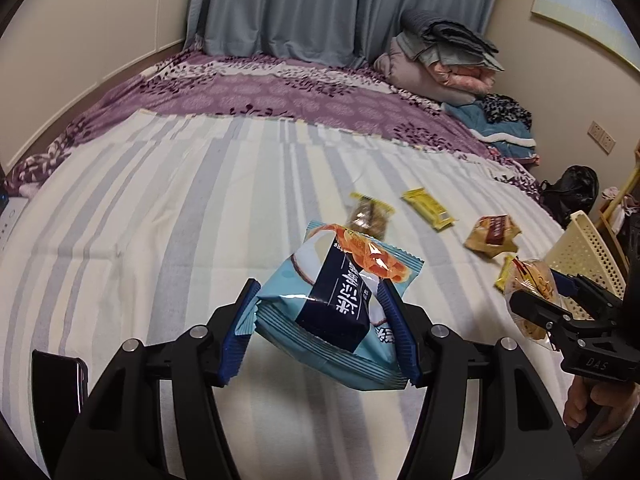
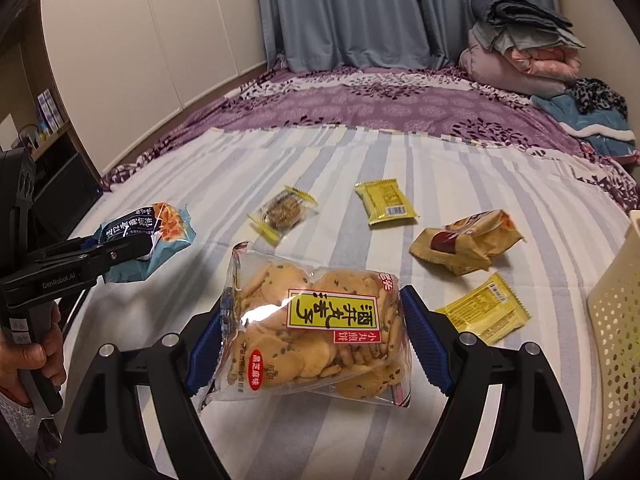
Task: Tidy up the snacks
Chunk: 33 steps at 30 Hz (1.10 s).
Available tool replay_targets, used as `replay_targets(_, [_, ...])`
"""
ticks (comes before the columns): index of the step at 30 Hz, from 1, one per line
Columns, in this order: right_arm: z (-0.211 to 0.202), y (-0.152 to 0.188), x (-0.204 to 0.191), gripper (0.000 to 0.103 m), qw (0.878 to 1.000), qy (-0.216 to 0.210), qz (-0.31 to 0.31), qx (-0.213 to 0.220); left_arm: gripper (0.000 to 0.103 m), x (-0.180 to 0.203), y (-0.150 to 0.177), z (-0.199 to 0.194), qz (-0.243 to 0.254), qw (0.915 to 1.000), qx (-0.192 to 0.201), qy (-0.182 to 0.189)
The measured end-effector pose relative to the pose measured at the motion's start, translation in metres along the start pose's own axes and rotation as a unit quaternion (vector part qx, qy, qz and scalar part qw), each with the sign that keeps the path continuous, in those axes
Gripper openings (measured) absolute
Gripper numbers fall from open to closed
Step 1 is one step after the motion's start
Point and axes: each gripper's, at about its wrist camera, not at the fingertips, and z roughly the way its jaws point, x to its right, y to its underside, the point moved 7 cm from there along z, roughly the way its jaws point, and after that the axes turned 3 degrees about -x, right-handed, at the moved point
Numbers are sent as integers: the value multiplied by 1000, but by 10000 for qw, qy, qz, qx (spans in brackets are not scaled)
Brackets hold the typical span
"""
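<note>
Crinkly blue snack pack (image 1: 340, 312) pinched in left gripper (image 1: 320, 332).

Both wrist views bedward, overlapping

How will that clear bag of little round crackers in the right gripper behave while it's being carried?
The cracker bag probably flexes: its thin clear film crinkles between the right gripper pads. The glossy film may slip. The thin round crackers inside look brittle, so a hard squeeze could crack them.
</note>
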Motion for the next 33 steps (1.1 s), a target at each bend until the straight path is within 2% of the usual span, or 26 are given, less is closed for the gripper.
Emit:
replay_targets(8, [-49, -7, 35, 80, 9981, 91, 356, 500, 62, 42, -11, -20, 295, 9993, 164, 166])
replay_targets(15, [-102, -2, 83, 80, 9903, 338, 861, 1033, 62, 79, -16, -33, 601, 9976, 251, 245])
replay_targets(25, [-173, 20, 166, 80, 9669, 944, 1640, 1711, 61, 141, -19, -44, 1102, 9922, 320, 492])
replay_targets(27, [-183, 29, 182, 80, 9618, 1118, 1760, 1772, 51, 153, -19, -45, 1190, 9908, 314, 568])
replay_targets(33, [-198, 57, 227, 81, 9485, 1639, 2079, 1739, 51, 181, -20, -46, 1420, 9871, 318, 671])
